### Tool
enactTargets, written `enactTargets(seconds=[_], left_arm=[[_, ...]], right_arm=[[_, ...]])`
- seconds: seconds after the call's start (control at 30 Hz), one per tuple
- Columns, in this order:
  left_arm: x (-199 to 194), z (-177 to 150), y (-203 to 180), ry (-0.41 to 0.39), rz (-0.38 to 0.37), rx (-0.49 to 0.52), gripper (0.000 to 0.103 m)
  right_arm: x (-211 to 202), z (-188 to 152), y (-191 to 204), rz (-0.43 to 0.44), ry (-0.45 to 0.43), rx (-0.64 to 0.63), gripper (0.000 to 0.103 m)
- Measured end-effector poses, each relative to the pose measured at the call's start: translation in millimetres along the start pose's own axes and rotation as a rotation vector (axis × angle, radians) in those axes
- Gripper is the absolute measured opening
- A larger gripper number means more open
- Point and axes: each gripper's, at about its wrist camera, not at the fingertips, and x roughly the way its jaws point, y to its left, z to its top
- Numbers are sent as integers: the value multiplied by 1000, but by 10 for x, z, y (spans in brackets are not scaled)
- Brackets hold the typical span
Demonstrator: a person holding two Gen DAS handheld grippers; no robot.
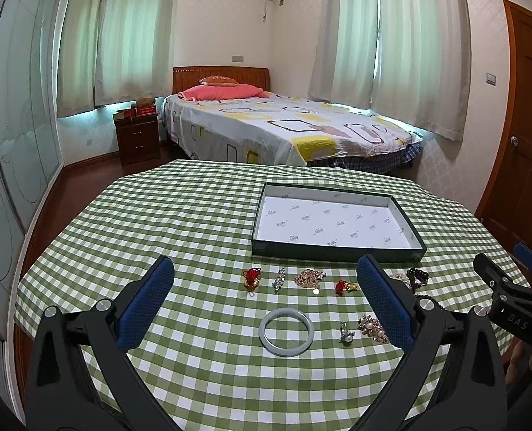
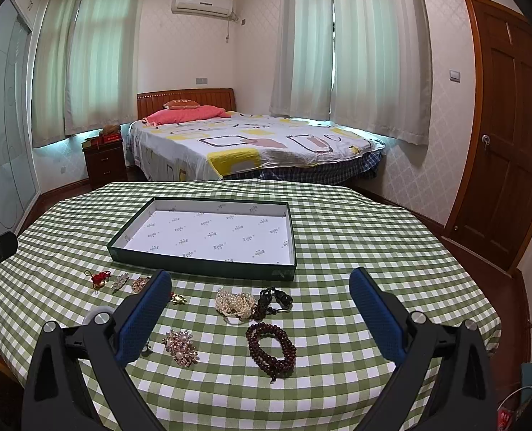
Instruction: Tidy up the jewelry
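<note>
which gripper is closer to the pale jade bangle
Left. The bangle lies between the open left gripper's fingers, just ahead. The right gripper hangs further to the right, over the dark bead bracelet, open too.

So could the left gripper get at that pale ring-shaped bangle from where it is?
Probably yes. The left gripper is open, and the bangle lies flat on the tablecloth between its fingers, apart from the other pieces, with nothing in the way.

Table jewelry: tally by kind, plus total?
Bangle: 1
Bead bracelets: 3
Red charms: 2
Brooches and clips: 4
Total: 10
</note>
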Motion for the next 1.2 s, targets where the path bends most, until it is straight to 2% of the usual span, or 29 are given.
enactTargets(seconds=[1.2], left_arm=[[-16,-24,31,-13,9,1,99]], right_arm=[[-11,0,15,1,-1,-5,97]])
